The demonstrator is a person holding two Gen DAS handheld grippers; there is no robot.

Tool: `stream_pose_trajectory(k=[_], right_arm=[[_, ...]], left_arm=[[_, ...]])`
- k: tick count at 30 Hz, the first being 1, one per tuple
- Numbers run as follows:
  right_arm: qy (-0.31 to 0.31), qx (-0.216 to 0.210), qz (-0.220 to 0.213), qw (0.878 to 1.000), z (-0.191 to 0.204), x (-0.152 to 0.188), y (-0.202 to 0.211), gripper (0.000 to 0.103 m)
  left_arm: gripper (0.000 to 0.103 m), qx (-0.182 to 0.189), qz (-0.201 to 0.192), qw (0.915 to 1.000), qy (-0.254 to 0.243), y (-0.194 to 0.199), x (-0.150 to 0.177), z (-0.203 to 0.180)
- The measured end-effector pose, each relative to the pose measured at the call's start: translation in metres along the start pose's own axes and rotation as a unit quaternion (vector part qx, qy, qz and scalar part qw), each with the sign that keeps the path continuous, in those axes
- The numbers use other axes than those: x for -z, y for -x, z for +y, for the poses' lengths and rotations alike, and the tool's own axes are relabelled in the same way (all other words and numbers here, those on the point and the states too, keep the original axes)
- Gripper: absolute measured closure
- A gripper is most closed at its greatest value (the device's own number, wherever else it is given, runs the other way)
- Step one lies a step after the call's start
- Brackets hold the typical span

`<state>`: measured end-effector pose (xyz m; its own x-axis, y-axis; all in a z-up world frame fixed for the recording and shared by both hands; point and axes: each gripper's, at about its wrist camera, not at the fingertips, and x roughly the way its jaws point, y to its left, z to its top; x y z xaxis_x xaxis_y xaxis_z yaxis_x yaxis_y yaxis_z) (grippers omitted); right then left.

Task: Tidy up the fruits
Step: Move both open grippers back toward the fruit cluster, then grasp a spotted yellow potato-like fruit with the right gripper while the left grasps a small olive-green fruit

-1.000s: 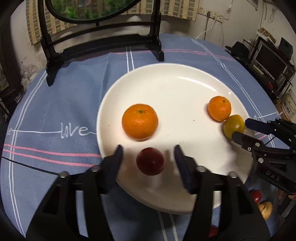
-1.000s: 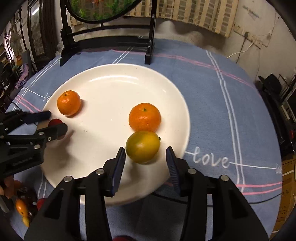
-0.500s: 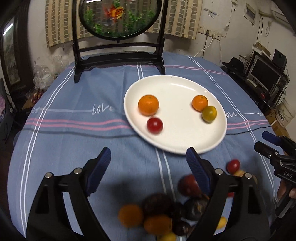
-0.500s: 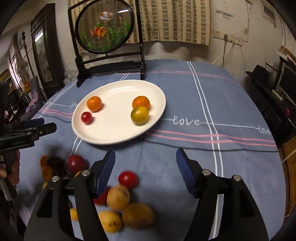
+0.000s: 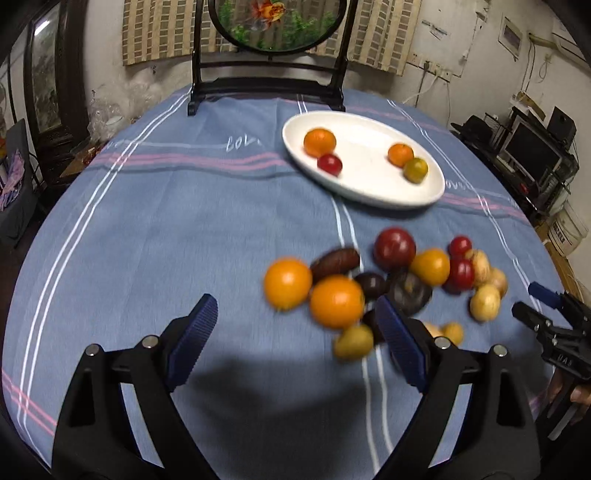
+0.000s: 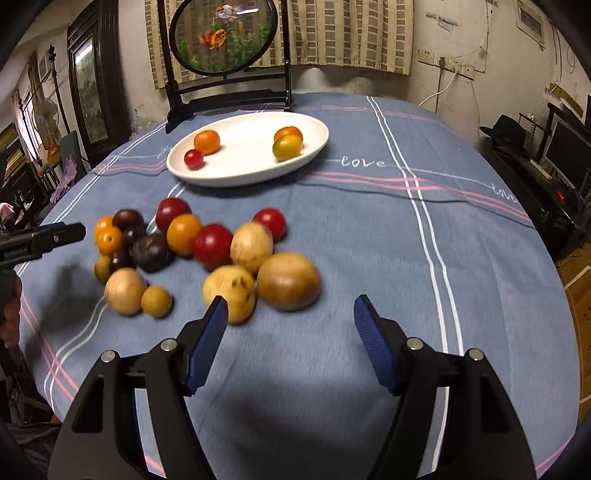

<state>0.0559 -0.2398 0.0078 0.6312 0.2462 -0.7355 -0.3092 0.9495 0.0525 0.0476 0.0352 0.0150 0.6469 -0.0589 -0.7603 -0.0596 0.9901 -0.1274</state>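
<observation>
Tablecloth reading "love". Plate w/ 4 fruits sitting nr far edge. Left gripper & right gripper jaws opening, empty, now backed off plate, hovering nr loose fruit pile at centre.

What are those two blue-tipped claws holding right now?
Nothing. The left gripper and right gripper are both empty, jaws opening over bare tablecloth, with the loose fruit pile untouched.

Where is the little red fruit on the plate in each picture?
Left wrist: the red fruit lies upper middle, at the plate's left end, just below an orange.
Right wrist: it lies upper left, left end of the plate, below-left of that orange.
Shared landmark: the goldfish screen behind the plate.
</observation>
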Motion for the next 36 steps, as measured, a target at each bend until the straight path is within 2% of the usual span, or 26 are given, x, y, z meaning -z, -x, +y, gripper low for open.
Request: stream_pose_trajectory(k=[6,10,15,20,22,24,26,27,29,36], right_arm=[[0.024,-0.01,0.011,1.0,0.017,0.011,-0.001,0.032],[0.025,-0.007,0.021,0.999,0.024,0.009,-0.009,0.032],[0.006,-0.037,0.049,0.998,0.028,0.004,-0.022,0.032],[0.015,-0.022,0.073,0.997,0.038,-0.005,-0.043,0.032],[0.015,-0.015,0.076,0.997,0.04,-0.01,-0.049,0.035],[0.012,-0.01,0.074,0.997,0.041,-0.012,-0.052,0.048],[0.012,-0.003,0.073,0.997,0.04,-0.015,-0.054,0.056],[0.003,-0.015,0.071,0.997,0.037,-0.015,-0.053,0.065],[-0.011,-0.032,0.072,0.997,0.031,-0.015,-0.052,0.066],[-0.022,-0.048,0.066,0.996,0.022,-0.008,-0.037,0.066]], left_arm=[[0.014,0.007,0.023,0.9996,0.014,-0.001,0.031,0.011],[0.014,0.002,0.028,0.9995,0.011,-0.002,0.038,0.014],[0.014,0.008,0.031,0.9995,0.007,-0.004,0.039,0.016],[0.014,0.018,0.036,0.9992,-0.004,-0.008,0.039,0.009],[0.014,0.02,0.038,0.999,-0.007,-0.009,0.04,0.008],[0.014,0.024,0.04,0.9988,-0.009,-0.01,0.04,0.007],[0.014,0.025,0.044,0.9987,-0.012,-0.012,0.04,0.005],[0.014,0.026,0.044,0.9986,-0.013,-0.013,0.039,0.004],[0.014,0.028,0.046,0.9984,-0.017,-0.014,0.039,0.0],[0.017,0.041,0.05,0.9976,-0.025,-0.022,0.034,-0.012]])
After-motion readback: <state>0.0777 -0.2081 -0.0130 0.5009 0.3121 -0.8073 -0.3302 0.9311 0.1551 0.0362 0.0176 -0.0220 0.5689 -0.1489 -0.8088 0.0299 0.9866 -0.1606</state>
